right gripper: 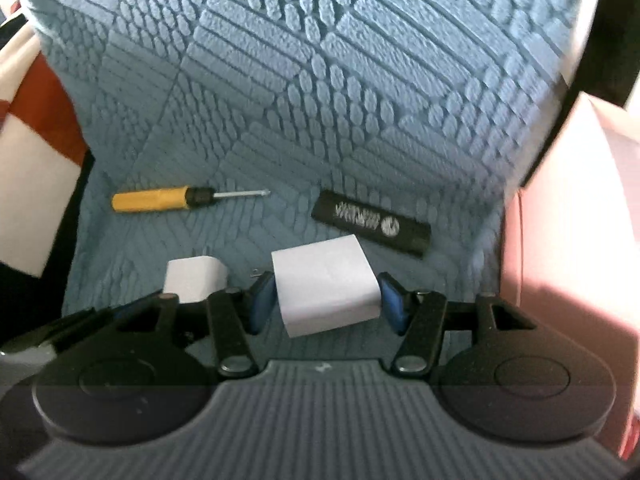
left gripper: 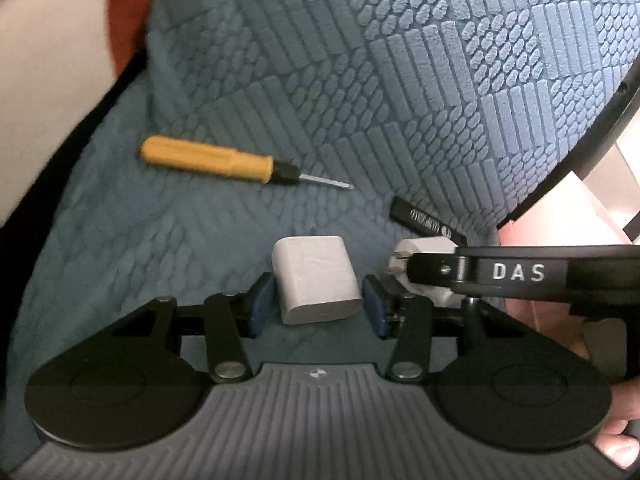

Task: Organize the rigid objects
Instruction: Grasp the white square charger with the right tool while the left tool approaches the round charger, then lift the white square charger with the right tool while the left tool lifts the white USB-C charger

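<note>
On a blue textured chair seat lie a yellow-handled screwdriver (left gripper: 216, 162) (right gripper: 160, 199), a black bar with white lettering (left gripper: 426, 222) (right gripper: 372, 224) and two white blocks. My left gripper (left gripper: 318, 306) brackets a rounded white block (left gripper: 316, 282), the pads just beside its sides, a small gap on the right. My right gripper (right gripper: 326, 300) closes on a white square block (right gripper: 326, 286), both blue pads touching it. The rounded block shows left of it in the right wrist view (right gripper: 196, 276). The right gripper's body (left gripper: 516, 272) sits right of the left one.
The chair's blue backrest (left gripper: 400, 60) rises behind the objects, edged by a black frame (left gripper: 600, 128). A red and white cloth (right gripper: 36, 152) lies to the left. A pink surface (right gripper: 568, 220) is to the right.
</note>
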`<state>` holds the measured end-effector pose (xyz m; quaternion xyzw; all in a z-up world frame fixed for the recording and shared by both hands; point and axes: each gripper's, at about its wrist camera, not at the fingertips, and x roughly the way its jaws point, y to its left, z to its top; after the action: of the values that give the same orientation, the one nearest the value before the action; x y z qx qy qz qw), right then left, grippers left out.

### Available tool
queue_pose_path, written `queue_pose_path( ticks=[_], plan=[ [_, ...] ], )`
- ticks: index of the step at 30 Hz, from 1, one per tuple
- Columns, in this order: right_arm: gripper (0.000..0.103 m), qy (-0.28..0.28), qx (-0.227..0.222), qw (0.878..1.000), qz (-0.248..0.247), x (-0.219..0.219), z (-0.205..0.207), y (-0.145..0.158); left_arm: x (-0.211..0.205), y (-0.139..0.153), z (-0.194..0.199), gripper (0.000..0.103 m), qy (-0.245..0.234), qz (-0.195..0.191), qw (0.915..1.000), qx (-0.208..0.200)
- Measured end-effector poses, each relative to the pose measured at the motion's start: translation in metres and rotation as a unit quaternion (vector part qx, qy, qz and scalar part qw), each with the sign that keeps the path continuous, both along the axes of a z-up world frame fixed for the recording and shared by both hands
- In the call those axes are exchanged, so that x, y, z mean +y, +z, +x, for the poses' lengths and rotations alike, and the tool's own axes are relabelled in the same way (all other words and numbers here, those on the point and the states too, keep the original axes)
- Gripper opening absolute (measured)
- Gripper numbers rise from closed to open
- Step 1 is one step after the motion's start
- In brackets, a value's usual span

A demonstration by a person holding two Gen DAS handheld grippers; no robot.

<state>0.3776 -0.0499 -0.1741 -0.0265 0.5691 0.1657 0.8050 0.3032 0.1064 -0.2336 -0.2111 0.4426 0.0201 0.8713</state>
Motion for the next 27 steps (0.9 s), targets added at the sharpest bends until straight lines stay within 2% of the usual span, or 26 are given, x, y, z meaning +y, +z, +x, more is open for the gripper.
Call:
queue_pose_path(
  ticks=[7, 12, 16, 19, 27],
  plan=[
    [0.058, -0.031, -0.01, 0.999, -0.005, -0.002, -0.03, 0.023, 0.005, 0.021, -0.027, 0.053, -0.015, -0.014, 0.9998, -0.004],
    [0.058, -0.041, -0.012, 0.999, -0.003, -0.009, -0.057, 0.042, 0.006, 0.03, -0.061, 0.052, -0.02, -0.022, 0.9995, -0.005],
    [0.057, -0.041, -0.011, 0.999, -0.008, -0.017, -0.086, 0.053, 0.003, 0.03, -0.089, 0.052, -0.024, -0.013, 0.9996, 0.003],
    [0.057, -0.041, 0.0, 0.999, -0.011, -0.023, -0.111, 0.058, 0.004, 0.029, -0.112, 0.052, -0.008, -0.016, 0.9998, 0.001],
    [0.057, -0.034, -0.001, 0.999, -0.001, -0.035, -0.167, 0.068, -0.006, 0.039, -0.142, 0.052, -0.017, 0.013, 0.9997, 0.007]
  ],
)
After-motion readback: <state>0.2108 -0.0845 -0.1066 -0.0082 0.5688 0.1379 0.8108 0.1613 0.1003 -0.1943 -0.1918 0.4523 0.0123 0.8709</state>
